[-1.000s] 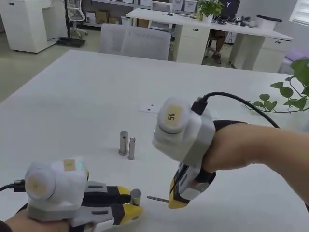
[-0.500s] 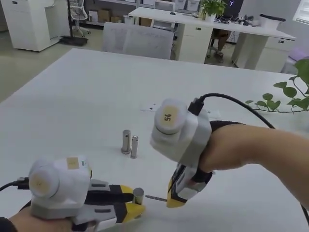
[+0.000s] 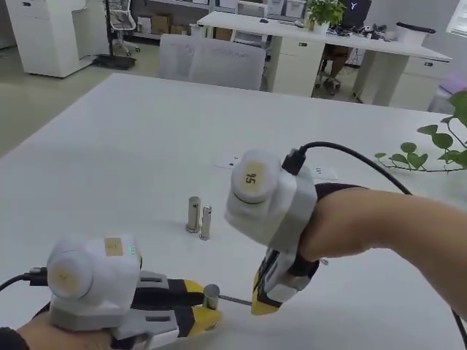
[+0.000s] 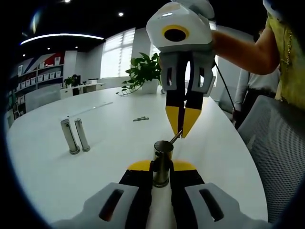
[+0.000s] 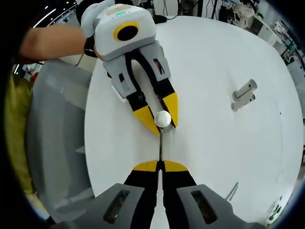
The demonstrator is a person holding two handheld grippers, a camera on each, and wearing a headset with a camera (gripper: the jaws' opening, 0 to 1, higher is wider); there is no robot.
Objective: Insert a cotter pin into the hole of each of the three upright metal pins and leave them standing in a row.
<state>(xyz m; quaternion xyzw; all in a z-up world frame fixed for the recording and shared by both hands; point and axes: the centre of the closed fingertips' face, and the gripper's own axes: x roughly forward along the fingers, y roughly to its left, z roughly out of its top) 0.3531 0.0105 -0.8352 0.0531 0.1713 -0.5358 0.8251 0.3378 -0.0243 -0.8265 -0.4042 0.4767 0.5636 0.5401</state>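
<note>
The right gripper (image 5: 160,165) is closed on a cotter pin (image 5: 161,143), whose tip is held at the head of an upright metal pin (image 4: 162,151). This pin is clamped in the left gripper (image 4: 162,166). Two more pins (image 3: 199,217) are seen standing close together farther on the table (image 3: 146,131).

Cotter pin (image 5: 160,145) seemingly at metal pin (image 5: 163,119)
</note>
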